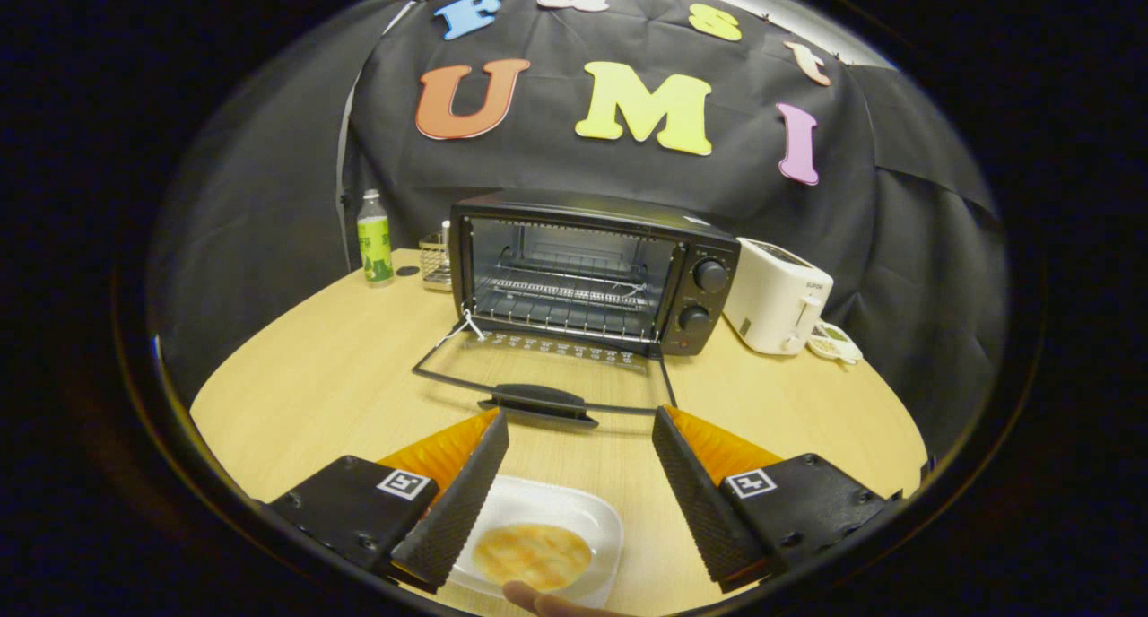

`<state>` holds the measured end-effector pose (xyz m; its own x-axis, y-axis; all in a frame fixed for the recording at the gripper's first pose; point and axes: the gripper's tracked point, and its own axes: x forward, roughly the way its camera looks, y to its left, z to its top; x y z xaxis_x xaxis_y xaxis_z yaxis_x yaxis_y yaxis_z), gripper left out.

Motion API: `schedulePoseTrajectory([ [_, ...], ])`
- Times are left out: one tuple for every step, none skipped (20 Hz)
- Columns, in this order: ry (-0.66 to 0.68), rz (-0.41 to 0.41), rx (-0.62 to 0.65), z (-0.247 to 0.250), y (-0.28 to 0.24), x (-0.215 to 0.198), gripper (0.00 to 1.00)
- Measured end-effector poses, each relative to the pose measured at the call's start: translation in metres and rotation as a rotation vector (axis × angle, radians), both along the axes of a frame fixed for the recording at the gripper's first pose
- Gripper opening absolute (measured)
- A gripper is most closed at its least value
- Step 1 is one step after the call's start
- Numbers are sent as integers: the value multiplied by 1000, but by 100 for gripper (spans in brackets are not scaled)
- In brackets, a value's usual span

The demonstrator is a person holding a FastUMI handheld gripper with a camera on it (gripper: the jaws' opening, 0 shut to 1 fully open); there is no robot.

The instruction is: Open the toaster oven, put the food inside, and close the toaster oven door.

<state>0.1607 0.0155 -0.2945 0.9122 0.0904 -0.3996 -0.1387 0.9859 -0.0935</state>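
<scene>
On the tabletop (341,384) we see the oven (592,272) with its door (538,379) already down flat, handle (538,402) toward us. Our tool (578,460) is spread wide and pinches nothing. Between its fingers, low and close, sits the plate (601,518) with the food (532,556) on it. A fingertip (538,599) touches the near rim of the plate.

We think the next job is to pick the food up and carry it in. What could go wrong? The food looks flat and soft, so if we squeeze too hard it may break, and if we squeeze too little it may slip. The plate could slide when we push down on it. The open door lies right between us and the rack (565,299), so we may bump the handle if we go in low. A bump might knock the food off. The rack has gaps, and a small piece could fall through. The toaster (778,299) and the bottle (375,238) stand well off to the sides, so we need not worry about them.
</scene>
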Motion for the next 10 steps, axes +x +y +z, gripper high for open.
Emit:
schedulePoseTrajectory([
  [-3, -2, 1, -2, -2, -12, 100],
  [-7, -7, 12, -4, -4, -23, 100],
  [-8, -6, 27, -8, -3, -33, 100],
  [-3, -4, 43, -12, -2, -44, 100],
  [1, -11, 57, -17, -1, -53, 100],
  [-5, -21, 65, -19, -3, -62, 100],
  [-19, -37, 72, -21, -4, -70, 100],
  [-29, -58, 78, -25, -7, -77, 100],
  [-37, -74, 89, -29, -7, -84, 100],
  [-40, -84, 101, -35, -6, -89, 100],
])
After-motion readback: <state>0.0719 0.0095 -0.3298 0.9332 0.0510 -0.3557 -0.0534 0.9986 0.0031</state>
